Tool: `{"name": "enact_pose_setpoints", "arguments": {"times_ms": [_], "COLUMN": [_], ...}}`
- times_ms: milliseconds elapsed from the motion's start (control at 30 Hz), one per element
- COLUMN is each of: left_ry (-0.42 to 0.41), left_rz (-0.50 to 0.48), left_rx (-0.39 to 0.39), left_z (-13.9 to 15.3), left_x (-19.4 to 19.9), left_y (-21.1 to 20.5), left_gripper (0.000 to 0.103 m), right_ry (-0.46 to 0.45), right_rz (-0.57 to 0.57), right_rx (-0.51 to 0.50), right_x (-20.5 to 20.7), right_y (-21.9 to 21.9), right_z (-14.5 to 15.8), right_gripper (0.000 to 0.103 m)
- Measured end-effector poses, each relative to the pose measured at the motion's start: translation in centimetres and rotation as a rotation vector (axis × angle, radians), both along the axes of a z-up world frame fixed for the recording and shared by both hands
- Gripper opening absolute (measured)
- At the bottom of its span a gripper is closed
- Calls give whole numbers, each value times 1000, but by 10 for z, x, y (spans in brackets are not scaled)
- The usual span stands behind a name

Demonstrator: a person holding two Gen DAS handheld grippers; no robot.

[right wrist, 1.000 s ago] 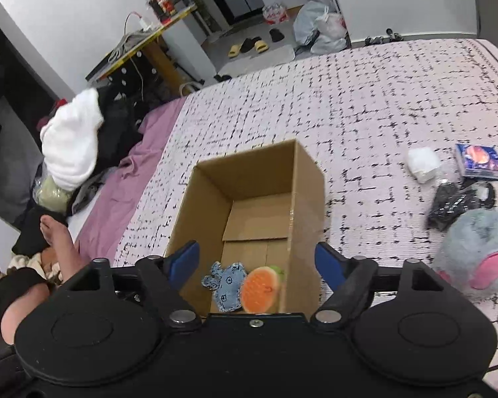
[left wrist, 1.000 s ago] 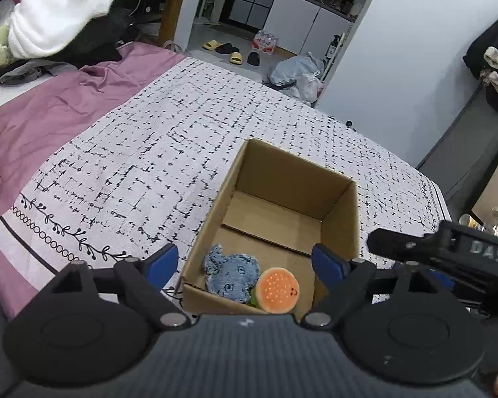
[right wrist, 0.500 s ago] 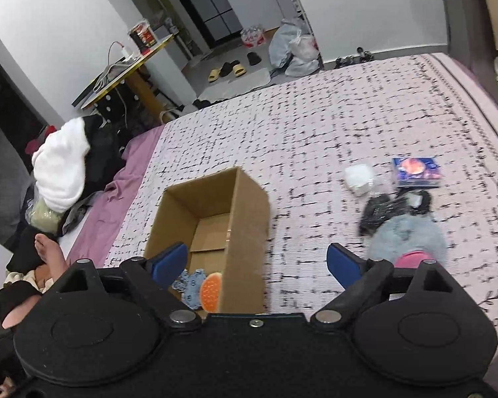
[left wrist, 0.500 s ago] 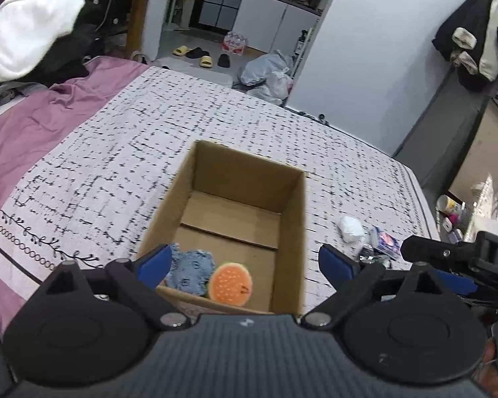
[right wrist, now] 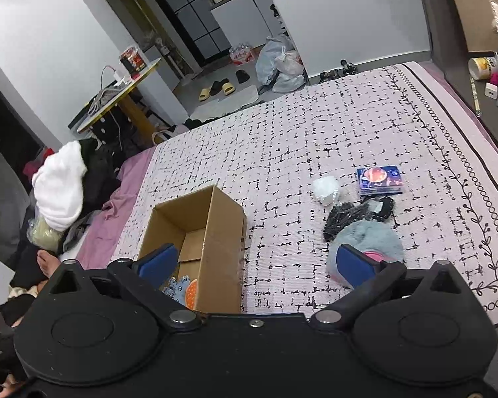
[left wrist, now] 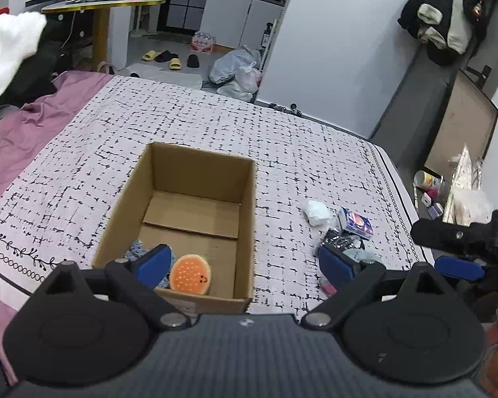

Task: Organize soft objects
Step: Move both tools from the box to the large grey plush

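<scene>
I hold both grippers, left [left wrist: 245, 267] and right [right wrist: 255, 262], spread apart and empty above the bed's [right wrist: 315, 126] near edge. Cardboard box [right wrist: 222, 222] holds the orange plush [left wrist: 190, 274] and blue plush [right wrist: 176, 288]. Grey plush [right wrist: 368, 235], black bag [right wrist: 348, 214], white wad [right wrist: 325, 189] and tissue pack [right wrist: 378, 177] lie right of it.

A: The box [left wrist: 245, 219] is matt brown cardboard; the bedspread [right wrist: 315, 126] under it is printed woven cloth

B: The grey toy [right wrist: 372, 235] near the bedspread's right edge looks fluffy plush. The black bundle [right wrist: 345, 215] beside it sits in glossy clear plastic, and the blue packet [right wrist: 380, 179] is shiny too
</scene>
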State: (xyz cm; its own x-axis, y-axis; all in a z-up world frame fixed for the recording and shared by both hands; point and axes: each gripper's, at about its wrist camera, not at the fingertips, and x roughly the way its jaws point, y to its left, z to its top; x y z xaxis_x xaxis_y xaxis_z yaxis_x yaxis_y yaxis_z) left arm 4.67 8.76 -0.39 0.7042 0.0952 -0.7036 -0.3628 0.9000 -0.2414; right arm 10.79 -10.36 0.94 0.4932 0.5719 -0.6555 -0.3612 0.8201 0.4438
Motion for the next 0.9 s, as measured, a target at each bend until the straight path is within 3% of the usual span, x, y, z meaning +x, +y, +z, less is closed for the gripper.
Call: {"name": "enact_pose_setpoints", "arguments": {"times_ms": [433,900], "left_ry": [-10,-11], "left_rz": [-59,-83], "left_rx": [16,45], "left_z": [-4,-21], "left_x": [10,19], "left_y": [-29,-55], "left_gripper": [95,95], "right_ry": [-21,-25], "right_rz": [-57,-116], "right_rx": [-8,4], "right_x": [0,10], "right_y": [-38,-75], "right_z": [-5,-30], "right_gripper": [103,103]}}
